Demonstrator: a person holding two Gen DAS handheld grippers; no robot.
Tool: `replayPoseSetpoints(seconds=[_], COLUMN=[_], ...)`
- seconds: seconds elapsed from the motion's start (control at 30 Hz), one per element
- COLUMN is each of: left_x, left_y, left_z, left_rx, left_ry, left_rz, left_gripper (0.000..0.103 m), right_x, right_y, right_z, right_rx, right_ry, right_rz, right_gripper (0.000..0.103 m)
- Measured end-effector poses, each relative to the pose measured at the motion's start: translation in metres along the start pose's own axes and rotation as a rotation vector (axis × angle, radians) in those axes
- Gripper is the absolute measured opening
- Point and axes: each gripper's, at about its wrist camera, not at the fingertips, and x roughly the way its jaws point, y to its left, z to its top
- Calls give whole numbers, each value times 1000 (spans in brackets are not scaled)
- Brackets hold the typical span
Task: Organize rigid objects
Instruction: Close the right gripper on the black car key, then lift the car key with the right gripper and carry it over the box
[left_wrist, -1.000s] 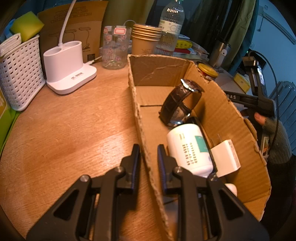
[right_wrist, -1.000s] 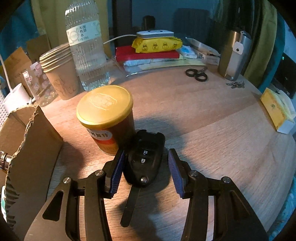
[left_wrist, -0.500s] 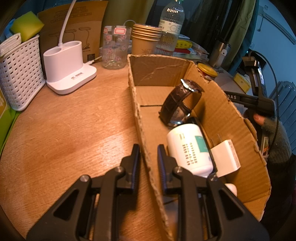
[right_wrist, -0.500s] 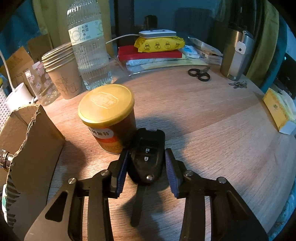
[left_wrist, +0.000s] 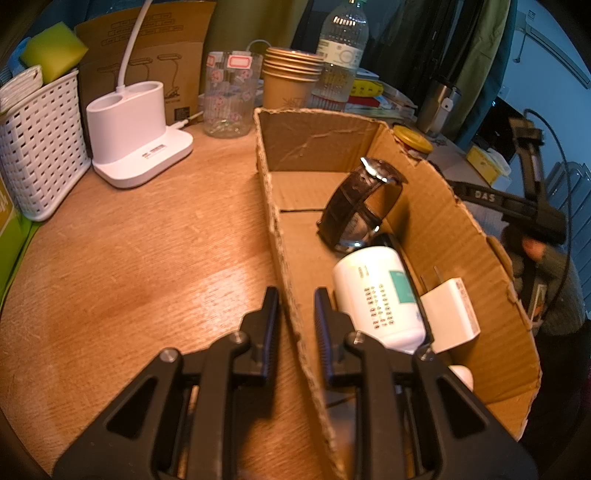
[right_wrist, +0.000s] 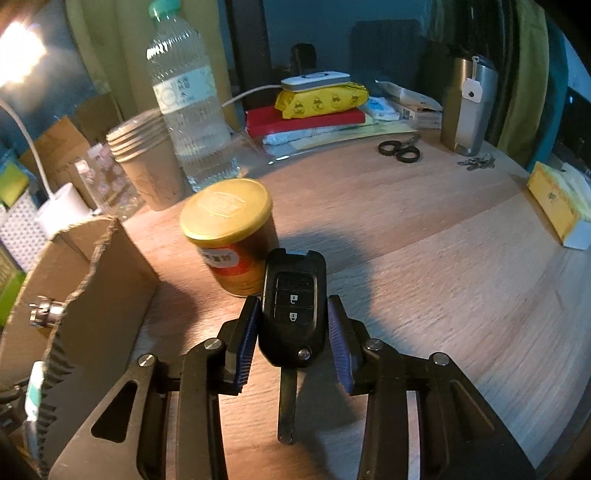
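Note:
My right gripper (right_wrist: 292, 325) is shut on a black car key fob (right_wrist: 293, 299) and holds it above the wooden table, its metal blade pointing back toward me. A yellow-lidded jar (right_wrist: 231, 232) stands just behind it. My left gripper (left_wrist: 295, 325) is shut on the left wall of the cardboard box (left_wrist: 284, 266). Inside the box lie a brown-strap watch (left_wrist: 360, 206), a white bottle (left_wrist: 380, 295) and a white charger plug (left_wrist: 448, 314). The box corner also shows in the right wrist view (right_wrist: 92, 280).
A white lamp base (left_wrist: 136, 136), white basket (left_wrist: 37, 144), glass jar (left_wrist: 227, 99), paper cups (left_wrist: 290, 81) and water bottle (left_wrist: 341, 55) stand behind the box. Scissors (right_wrist: 399, 151), a steel tumbler (right_wrist: 467, 107), keys (right_wrist: 476, 162), a tissue box (right_wrist: 561, 203) and stacked packets (right_wrist: 317, 107) lie further right.
My right gripper closed on the key fob and lifted it off the table, away from the jar. The left gripper and box have not moved.

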Motion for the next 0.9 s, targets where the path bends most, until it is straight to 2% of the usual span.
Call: replayPoseSetpoints(seconds=[0.33, 0.9], left_x=[0, 0], left_y=[0, 0], left_z=[0, 0], left_rx=[0, -1], left_ry=[0, 0], left_rz=[0, 0], left_gripper=[21, 21], right_x=[-38, -87], right_y=[7, 42], right_z=[-2, -5], right_rx=[8, -71], right_ry=[-68, -158], right_rz=[47, 99], right_gripper=[38, 38])
